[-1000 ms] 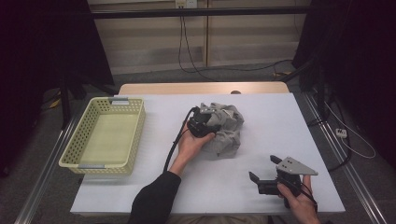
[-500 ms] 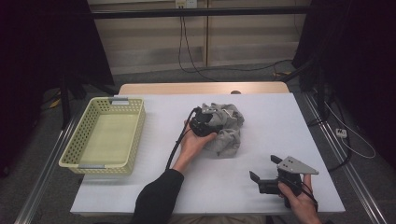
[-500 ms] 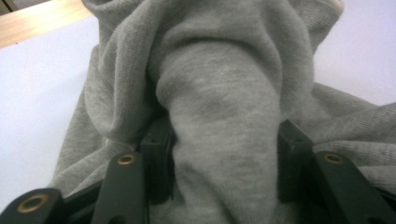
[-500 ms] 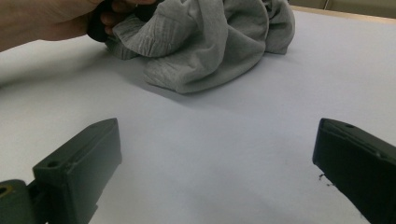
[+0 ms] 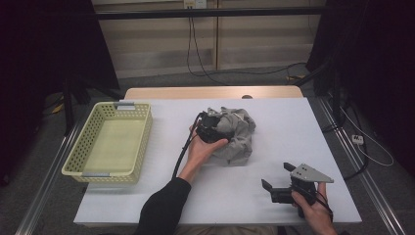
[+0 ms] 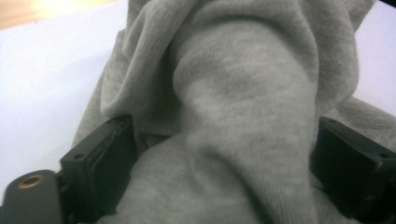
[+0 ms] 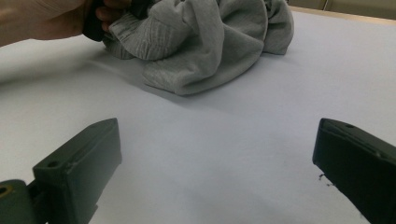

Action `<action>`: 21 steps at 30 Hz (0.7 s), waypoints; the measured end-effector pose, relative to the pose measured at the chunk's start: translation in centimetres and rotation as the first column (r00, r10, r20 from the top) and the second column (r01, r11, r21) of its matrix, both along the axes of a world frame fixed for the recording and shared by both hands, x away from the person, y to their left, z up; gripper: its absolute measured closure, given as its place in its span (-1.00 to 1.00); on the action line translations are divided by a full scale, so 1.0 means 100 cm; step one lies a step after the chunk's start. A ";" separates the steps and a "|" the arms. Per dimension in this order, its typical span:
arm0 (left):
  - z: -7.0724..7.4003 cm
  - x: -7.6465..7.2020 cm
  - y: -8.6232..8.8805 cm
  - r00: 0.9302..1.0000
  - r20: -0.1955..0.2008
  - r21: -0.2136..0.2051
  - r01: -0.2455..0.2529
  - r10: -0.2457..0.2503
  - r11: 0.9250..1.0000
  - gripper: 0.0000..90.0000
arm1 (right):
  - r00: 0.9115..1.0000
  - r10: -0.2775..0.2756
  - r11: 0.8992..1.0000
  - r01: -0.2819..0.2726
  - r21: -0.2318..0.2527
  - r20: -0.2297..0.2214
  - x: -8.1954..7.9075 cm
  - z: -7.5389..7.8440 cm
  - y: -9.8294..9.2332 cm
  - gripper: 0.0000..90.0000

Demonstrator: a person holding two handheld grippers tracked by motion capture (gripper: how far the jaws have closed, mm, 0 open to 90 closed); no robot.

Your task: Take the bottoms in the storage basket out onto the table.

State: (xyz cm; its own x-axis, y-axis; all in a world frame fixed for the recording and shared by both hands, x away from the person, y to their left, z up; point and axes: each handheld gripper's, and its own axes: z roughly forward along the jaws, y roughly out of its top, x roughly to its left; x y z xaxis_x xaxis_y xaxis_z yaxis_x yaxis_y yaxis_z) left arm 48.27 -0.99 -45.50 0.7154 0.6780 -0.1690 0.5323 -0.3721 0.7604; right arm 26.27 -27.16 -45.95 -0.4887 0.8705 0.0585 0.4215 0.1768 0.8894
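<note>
I have the white bench (image 5: 147,196) laid out in front of me from above, the yellow basket (image 5: 142,142) sitting empty at its left side and the crumpled grey garment (image 5: 240,134) bunched up near the middle, well apart from that basket. My left tool (image 5: 211,128) is pushed right into the near-left flank of the heap, hand wrapped round its body, cable trailing back toward me. Its jaws have just been opening, and in the left gripper view they stand wide with a thick roll of the grey garment (image 6: 243,107) lying between them; the black pads sit out at either side of the fold, and I judge they are no longer pinching it. So the cloth is directly ahead of this tool, bulging up and away along its line of sight, with the roll running roughly lengthwise between the jaws rather than across them. My right tool (image 5: 277,181) rests down at the near right corner of the bench, jaws spread wide on nothing, and from the right gripper view the grey garment (image 7: 205,42) lies ahead and a little left, across bare bench. The left hand is plainly the nearer one, so I reckon any fresh bite on the cloth falls to it.
</note>
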 end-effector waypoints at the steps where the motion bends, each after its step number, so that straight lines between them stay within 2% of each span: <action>1: 0.001 -0.001 0.001 1.000 -0.004 -0.004 -0.001 0.001 1.000 -0.80 | 1.000 -0.001 1.000 0.001 -0.002 0.000 0.000 0.000 0.000 -0.97; 4: 0.005 -0.006 0.005 1.000 0.019 -0.014 0.009 -0.009 1.000 -0.86 | 1.000 0.000 1.000 0.000 -0.007 0.004 -0.001 0.001 0.001 -0.97; 7: 0.011 -0.013 0.009 0.997 0.068 0.000 0.033 -0.033 0.999 -0.87 | 1.000 0.000 1.000 0.000 -0.008 0.004 0.000 0.001 0.002 -0.97; 10: 0.016 -0.019 0.010 0.994 0.105 0.020 0.022 -0.024 1.000 -0.88 | 1.000 0.000 1.000 0.000 -0.010 0.005 0.000 0.001 0.003 -0.97; 11: 0.018 -0.021 0.011 0.993 0.116 0.011 0.022 -0.023 1.000 -0.88 | 1.000 0.000 1.000 0.000 -0.009 0.005 0.000 0.001 0.003 -0.97; 13: 0.019 -0.023 0.013 0.991 0.128 -0.032 0.036 -0.031 0.999 -0.88 | 1.000 0.000 1.000 0.000 -0.009 0.008 0.000 0.001 0.003 -0.97; 16: 0.019 -0.026 0.013 0.990 0.136 -0.017 0.049 -0.046 0.999 -0.89 | 1.000 0.001 1.000 -0.001 -0.011 0.007 0.000 0.001 0.003 -0.97; 19: 0.022 -0.029 0.016 0.989 0.143 -0.037 0.051 -0.045 0.998 -0.88 | 1.000 -0.001 1.000 0.001 -0.009 0.005 0.000 0.001 0.002 -0.97; 21: 0.025 -0.031 0.018 0.988 0.151 -0.048 0.031 -0.023 0.998 -0.87 | 1.000 -0.001 1.000 0.001 -0.011 0.008 0.000 0.001 0.002 -0.97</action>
State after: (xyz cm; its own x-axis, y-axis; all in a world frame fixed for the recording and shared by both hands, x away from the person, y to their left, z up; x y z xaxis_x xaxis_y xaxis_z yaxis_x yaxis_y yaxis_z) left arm 45.16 0.80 -43.04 0.7531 0.6516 -0.0912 0.4005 -0.3441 0.8492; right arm 26.23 -26.93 -45.82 -0.4882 0.8716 0.0453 0.4146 0.1859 0.8908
